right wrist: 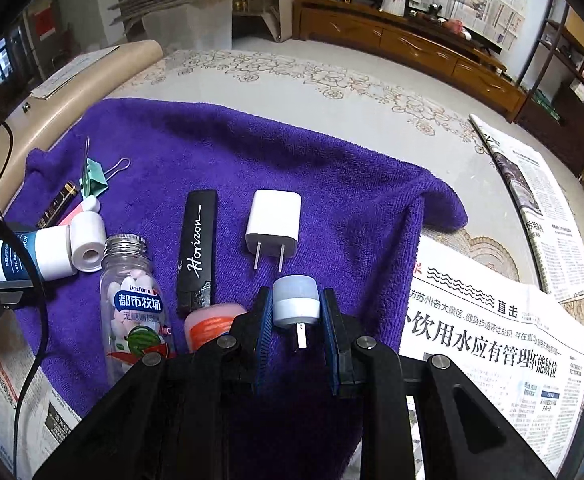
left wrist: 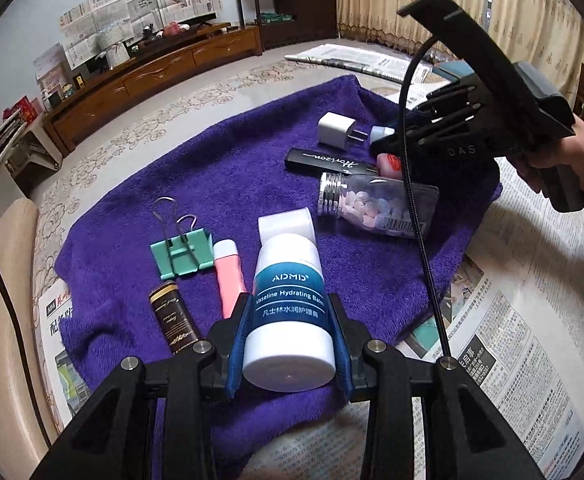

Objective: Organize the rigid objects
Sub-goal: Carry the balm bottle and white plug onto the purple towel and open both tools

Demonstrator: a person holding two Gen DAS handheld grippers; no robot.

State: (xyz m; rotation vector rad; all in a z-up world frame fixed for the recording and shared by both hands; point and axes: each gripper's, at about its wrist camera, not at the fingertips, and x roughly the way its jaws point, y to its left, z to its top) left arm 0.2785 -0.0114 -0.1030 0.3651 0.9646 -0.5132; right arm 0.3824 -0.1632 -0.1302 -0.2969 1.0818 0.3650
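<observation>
Left claw (left wrist: 289, 344) clenched on balm tube (left wrist: 287, 312), tube lying between blue pads. Right claw (right wrist: 296, 320) grasping small blue-white plug (right wrist: 296, 300), prong toward camera. Beyond: white charger (right wrist: 272, 224), black Horizon case (right wrist: 196, 246), candy bottle (right wrist: 133, 300) on purple towel (right wrist: 332, 184).

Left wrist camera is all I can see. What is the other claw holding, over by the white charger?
Observer: The right claw is closed on a small round plug light. It is pale blue on top and white below, with a metal prong sticking out toward the camera.
Child: What's on the candy bottle's label? I only see a barcode.
Observer: The candy bottle has a blue band with white Chinese writing, and a watermelon slice pictured below it.
</observation>
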